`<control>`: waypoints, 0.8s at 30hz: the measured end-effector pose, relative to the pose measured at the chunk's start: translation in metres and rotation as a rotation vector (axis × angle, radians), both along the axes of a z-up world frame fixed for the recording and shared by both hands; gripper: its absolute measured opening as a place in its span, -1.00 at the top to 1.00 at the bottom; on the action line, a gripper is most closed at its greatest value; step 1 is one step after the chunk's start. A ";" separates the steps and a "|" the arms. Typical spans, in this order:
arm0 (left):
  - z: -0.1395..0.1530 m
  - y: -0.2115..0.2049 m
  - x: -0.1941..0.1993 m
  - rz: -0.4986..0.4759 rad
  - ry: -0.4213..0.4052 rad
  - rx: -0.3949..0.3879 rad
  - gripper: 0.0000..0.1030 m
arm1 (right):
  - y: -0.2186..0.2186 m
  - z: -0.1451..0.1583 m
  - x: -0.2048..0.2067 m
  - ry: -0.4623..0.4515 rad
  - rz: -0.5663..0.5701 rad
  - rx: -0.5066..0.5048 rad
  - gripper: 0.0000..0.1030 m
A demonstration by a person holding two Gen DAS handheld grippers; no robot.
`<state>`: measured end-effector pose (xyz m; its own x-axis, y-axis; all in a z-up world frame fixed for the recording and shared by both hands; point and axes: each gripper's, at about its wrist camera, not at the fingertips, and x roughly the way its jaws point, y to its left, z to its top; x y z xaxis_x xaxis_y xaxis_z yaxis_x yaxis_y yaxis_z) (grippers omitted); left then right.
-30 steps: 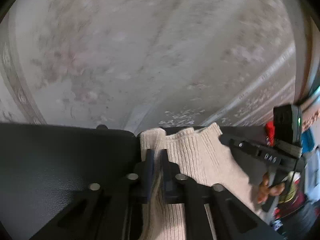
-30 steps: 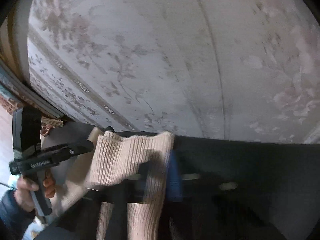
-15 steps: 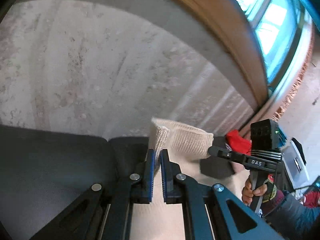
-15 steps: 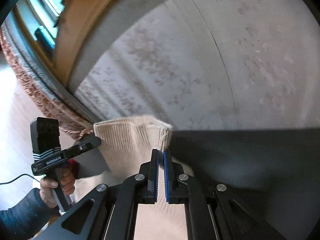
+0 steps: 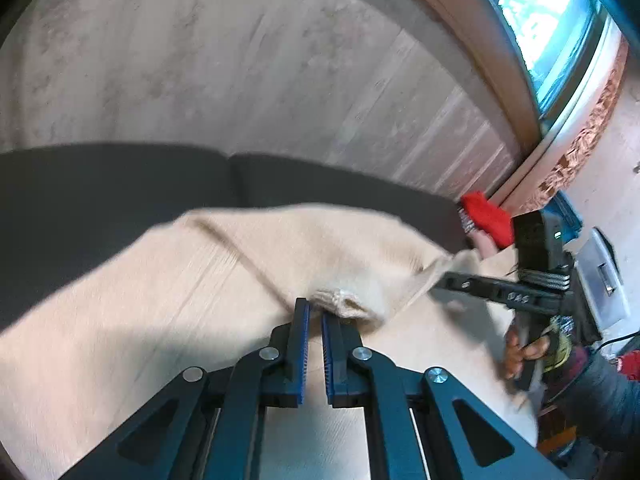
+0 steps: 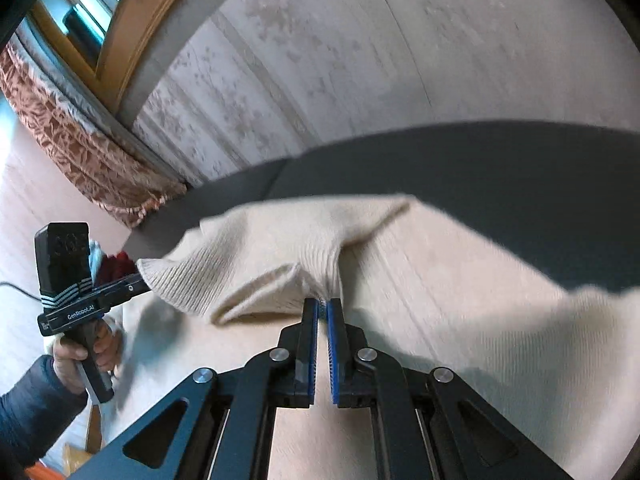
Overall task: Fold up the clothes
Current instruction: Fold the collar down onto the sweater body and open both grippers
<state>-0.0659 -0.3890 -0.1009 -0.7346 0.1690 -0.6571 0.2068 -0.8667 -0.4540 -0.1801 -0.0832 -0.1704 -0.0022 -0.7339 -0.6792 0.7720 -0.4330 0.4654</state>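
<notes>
**Both grippers pinch one edge of a cream knit over dark cloth**

The left gripper [image 5: 314, 312] has its blue-padded jaws nearly together, clenched on a ribbed edge of the cream knitted garment [image 5: 168, 304]; a small roll of the knit bunches just ahead of and to the right of the tips, while the rest of the fabric spreads out to the left of the jaws and back beneath them. The right gripper [image 6: 322, 308] is likewise clamped on the same cream knitted garment [image 6: 460, 304]; its pads meet on a fold of ribbed knit right at the tips, and the cloth runs away to the right of the jaws and under them.

Between the two tools the held edge is drawn out as a soft, sagging band (blurred in both views); from the right wrist camera it reaches leftward from the jaws to the left gripper [image 6: 141, 280], whose tips meet the far end of the band; from the left wrist camera the right gripper [image 5: 442, 280] comes in from the right, its tips at the other corner.

Ahead of both pairs of jaws lies a dark grey cloth [image 5: 100, 184], partly covered by the garment; beyond that, a pale floral-patterned bedcover [image 6: 360, 60]. A red fabric item [image 5: 486, 220] sits to the far right of the left jaws, beside the right gripper's body. A hand [image 6: 86, 350] in a dark padded sleeve [image 6: 28, 408] grips the left tool's handle.
</notes>
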 end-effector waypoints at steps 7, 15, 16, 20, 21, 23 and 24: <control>-0.018 -0.013 0.032 0.060 0.007 0.204 0.71 | 0.039 0.004 -0.004 -0.068 -0.038 -0.024 0.18; -0.033 -0.021 0.029 0.111 0.055 0.539 0.49 | 0.031 -0.010 -0.014 -0.295 -0.068 -0.149 -0.01; -0.037 -0.019 0.026 0.115 0.041 0.557 0.45 | 0.026 -0.013 -0.011 -0.294 -0.060 -0.140 -0.01; -0.052 -0.015 0.017 0.153 -0.013 0.635 0.37 | 0.014 -0.018 -0.004 -0.294 -0.074 -0.137 0.03; -0.055 -0.014 0.016 0.168 -0.017 0.648 0.38 | 0.013 -0.019 -0.003 -0.295 -0.085 -0.139 0.09; -0.056 -0.016 0.016 0.201 -0.002 0.659 0.51 | 0.012 -0.018 -0.004 -0.295 -0.101 -0.137 0.38; -0.054 -0.017 0.018 0.224 0.011 0.648 0.63 | 0.011 -0.017 -0.003 -0.283 -0.105 -0.126 0.61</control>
